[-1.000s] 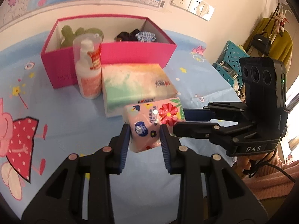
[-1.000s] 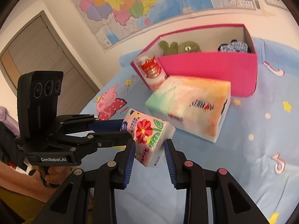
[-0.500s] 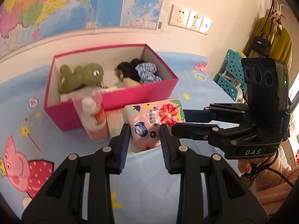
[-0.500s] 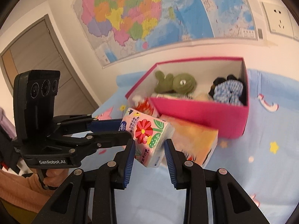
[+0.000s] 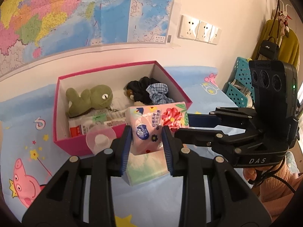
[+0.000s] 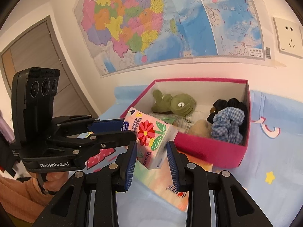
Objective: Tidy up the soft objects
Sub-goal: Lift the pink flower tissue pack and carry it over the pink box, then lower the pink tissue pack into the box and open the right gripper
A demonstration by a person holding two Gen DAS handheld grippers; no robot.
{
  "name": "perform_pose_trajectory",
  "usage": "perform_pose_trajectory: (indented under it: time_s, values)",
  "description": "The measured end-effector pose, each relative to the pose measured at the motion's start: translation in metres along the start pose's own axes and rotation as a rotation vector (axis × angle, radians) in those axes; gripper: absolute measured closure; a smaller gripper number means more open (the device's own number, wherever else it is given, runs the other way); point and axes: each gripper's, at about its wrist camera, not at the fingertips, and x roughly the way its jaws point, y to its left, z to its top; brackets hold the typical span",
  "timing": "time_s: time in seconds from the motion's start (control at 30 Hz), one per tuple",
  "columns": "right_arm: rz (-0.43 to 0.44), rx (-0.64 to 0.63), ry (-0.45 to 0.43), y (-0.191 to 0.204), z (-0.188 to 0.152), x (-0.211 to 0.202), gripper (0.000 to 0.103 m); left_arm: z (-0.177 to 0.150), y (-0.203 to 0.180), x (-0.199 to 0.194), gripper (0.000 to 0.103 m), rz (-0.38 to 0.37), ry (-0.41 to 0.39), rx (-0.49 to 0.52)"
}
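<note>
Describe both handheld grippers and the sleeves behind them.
Both are black scissor-linkage frames with silver rivets and ribbed blue pads. The right gripper reads "DAS" under a three-lens block with a green light and trails black cable; the left gripper reads "GenRobot.AI". Sleeves are salmon-pink ribbed knit.

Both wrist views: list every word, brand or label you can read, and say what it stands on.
"DAS": body of the right claw.
"GenRobot.AI": body of the left claw.
Chinese print on the floral tissue pack, held by both claws: too blurred to read.
Map text and legend: too small.
Packet labels inside the pink box: unreadable.
</note>
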Motion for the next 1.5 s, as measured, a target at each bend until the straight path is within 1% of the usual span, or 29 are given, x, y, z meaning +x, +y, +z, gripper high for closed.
perform_pose_trajectory:
  time_s: [0.6, 0.93, 1.5]
  values:
    - [-0.01, 0.013, 0.001, -0.018, 0.024, 0.023, 0.07, 0.024, 0.017, 0.025, 0.069, 0.023, 0.014, -0.018]
    - [-0.014, 0.019, 0.008, -0.026, 0.031, 0.033, 0.07, 0.028, 0.026, 0.041, 0.069, 0.021, 0.044, -0.042]
    - [-0.014, 0.047, 0.03, -0.035, 0.038, 0.047, 0.069, 0.035, 0.034, 0.056, 0.069, 0.032, 0.079, -0.057]
